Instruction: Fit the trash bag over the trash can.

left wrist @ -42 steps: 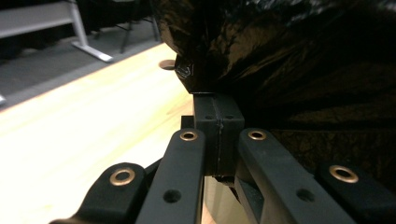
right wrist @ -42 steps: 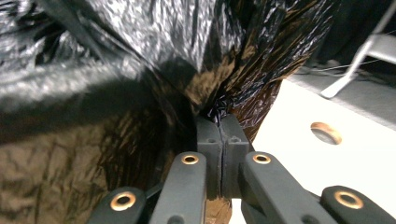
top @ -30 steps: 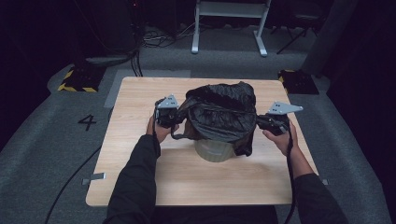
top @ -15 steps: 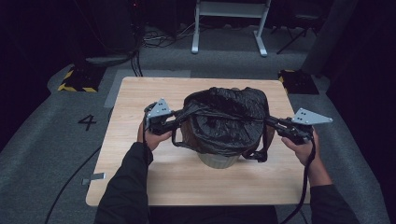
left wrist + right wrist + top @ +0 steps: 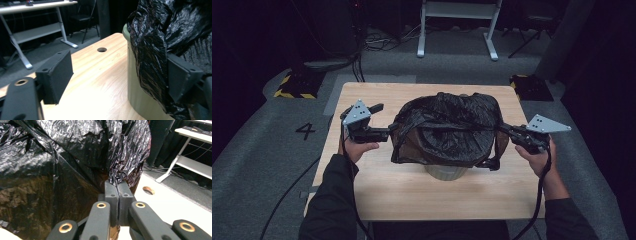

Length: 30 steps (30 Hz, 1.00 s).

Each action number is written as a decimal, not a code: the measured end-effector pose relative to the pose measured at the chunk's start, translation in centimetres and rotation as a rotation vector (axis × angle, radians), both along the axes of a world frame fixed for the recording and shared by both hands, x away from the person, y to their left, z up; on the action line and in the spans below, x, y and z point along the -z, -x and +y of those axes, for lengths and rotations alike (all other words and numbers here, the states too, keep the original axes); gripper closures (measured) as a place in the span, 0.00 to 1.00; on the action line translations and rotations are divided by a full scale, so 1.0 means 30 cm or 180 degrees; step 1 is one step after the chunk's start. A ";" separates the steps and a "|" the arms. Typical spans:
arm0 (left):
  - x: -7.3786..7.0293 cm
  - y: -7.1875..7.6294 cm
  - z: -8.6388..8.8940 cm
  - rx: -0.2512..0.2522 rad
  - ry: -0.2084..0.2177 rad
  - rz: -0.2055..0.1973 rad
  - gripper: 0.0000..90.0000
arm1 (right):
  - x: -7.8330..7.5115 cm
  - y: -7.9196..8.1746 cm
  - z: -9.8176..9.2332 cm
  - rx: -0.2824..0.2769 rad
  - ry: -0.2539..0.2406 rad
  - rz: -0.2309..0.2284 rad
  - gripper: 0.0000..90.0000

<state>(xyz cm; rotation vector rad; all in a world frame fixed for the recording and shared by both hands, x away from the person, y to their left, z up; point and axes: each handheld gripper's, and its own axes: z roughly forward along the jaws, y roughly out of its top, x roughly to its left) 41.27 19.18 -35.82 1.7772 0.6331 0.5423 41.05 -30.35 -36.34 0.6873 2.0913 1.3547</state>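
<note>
lining the bin: the black bag (image 5: 447,130) drapes over the green bin (image 5: 135,82) between both grippers. the right gripper (image 5: 117,192) pinches the bag's edge; the left gripper (image 5: 384,134), jaws just opening, stands wide beside it. next, regrip lower and pull the edge over the rim.

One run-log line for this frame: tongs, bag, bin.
left tongs: just opened, bag edge at one pad | right tongs: shut on black bin bag | bag draped over green bin | wooden table
</note>
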 end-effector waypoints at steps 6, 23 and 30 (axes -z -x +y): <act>-0.026 0.006 -0.039 0.0035 0.0043 -0.0077 0.17 | -0.014 -0.005 0.019 0.0108 0.0082 -0.0053 0.79; 0.019 -0.016 -0.070 0.0294 -0.0170 -0.0010 0.96 | -0.034 0.009 -0.043 -0.0406 -0.0047 0.0142 0.27; 0.026 -0.026 -0.094 0.0293 -0.0247 0.0018 0.99 | -0.077 0.055 -0.050 -0.0642 -0.0152 -0.0020 0.22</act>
